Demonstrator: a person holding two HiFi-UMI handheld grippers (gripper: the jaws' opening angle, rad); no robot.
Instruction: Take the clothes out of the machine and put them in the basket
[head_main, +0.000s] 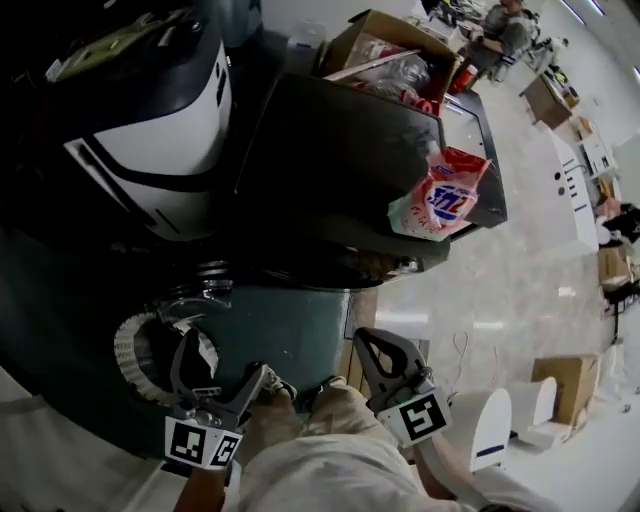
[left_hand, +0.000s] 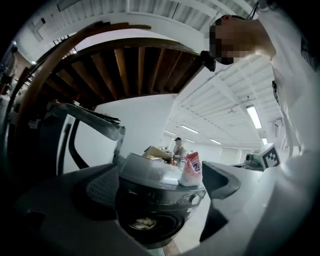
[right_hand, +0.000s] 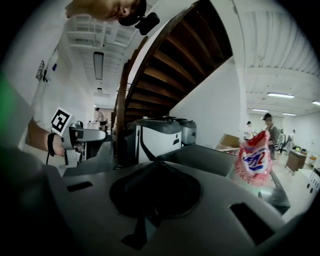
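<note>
Your left gripper: jaws wide apart, nothing between them, pointing at front of machine. Clothes, pale bundle, lie inside machine's round opening, well apart from both your grippers. Your right gripper: jaws brought together at tips, nothing held. Head view: both your grippers low, side by side above your knees, left one just beside white slatted rim; cannot tell if that is basket. Pink bag stands on machine's top, at right edge.
</note>
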